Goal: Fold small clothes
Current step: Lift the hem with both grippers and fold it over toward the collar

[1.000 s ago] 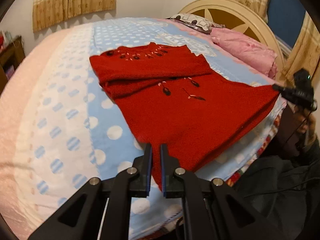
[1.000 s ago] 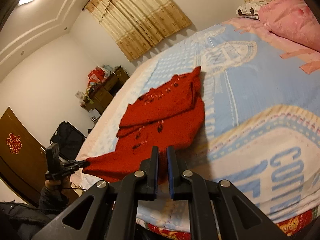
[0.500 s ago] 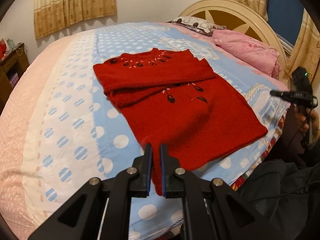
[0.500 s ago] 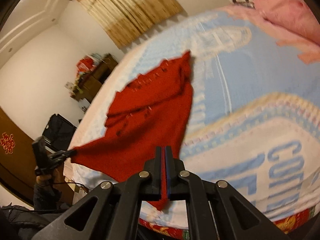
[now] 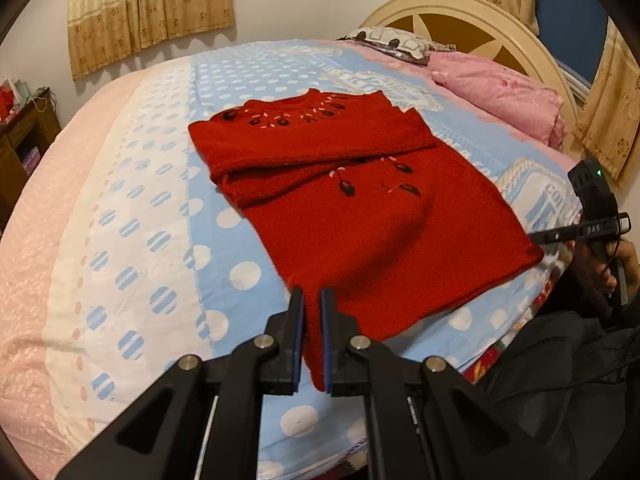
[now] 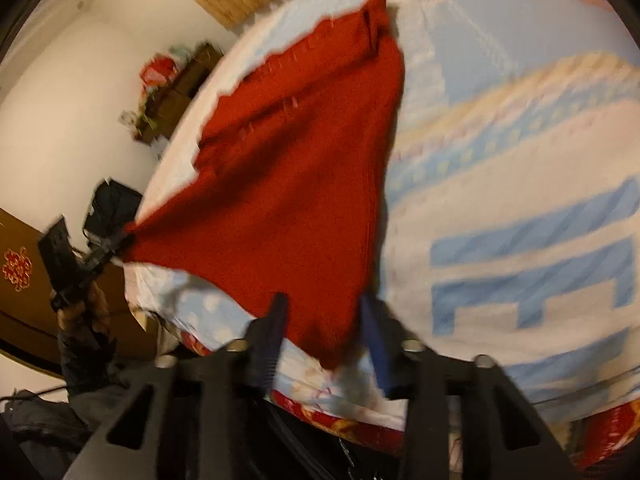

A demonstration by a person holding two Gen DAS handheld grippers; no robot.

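Left gripper: the left gripper [image 5: 312, 336] is clenched on the near left hem corner of the red sweater [image 5: 360, 208]; a tongue of red cloth hangs down between its two narrow-set fingers.
Right gripper: the right gripper [image 6: 324, 336] has its fingers spread wide, released, with the near right hem corner lying loose between them and not pinched; this view is blurred by motion, so finer contact cannot be told.
Sweater: it lies near the foot edge of the bed [image 5: 132, 216], collar at the far end, hem at the near end, both sleeves folded across the chest.
Step in hand: judging by the crossed sleeves and the flat body, the sleeve folds are done and the hem-to-collar fold is not yet done; the hem is being laid out straight.
Next move: probably the right gripper needs to close on its corner again, then both corners lift together and travel far toward the collar, kept level so the fold lands square.
Count, grippers: two, one holding, one open.
Count, sweaters: one.
Count, sleeves visible: two, both crossed on the front.
Count, pillows: one pink pillow [image 5: 500, 96] at the far right, with a patterned one [image 5: 396, 40] behind it by the headboard [image 5: 460, 12].
Count, curtains: one over the far wall [image 5: 148, 4], more at the right.
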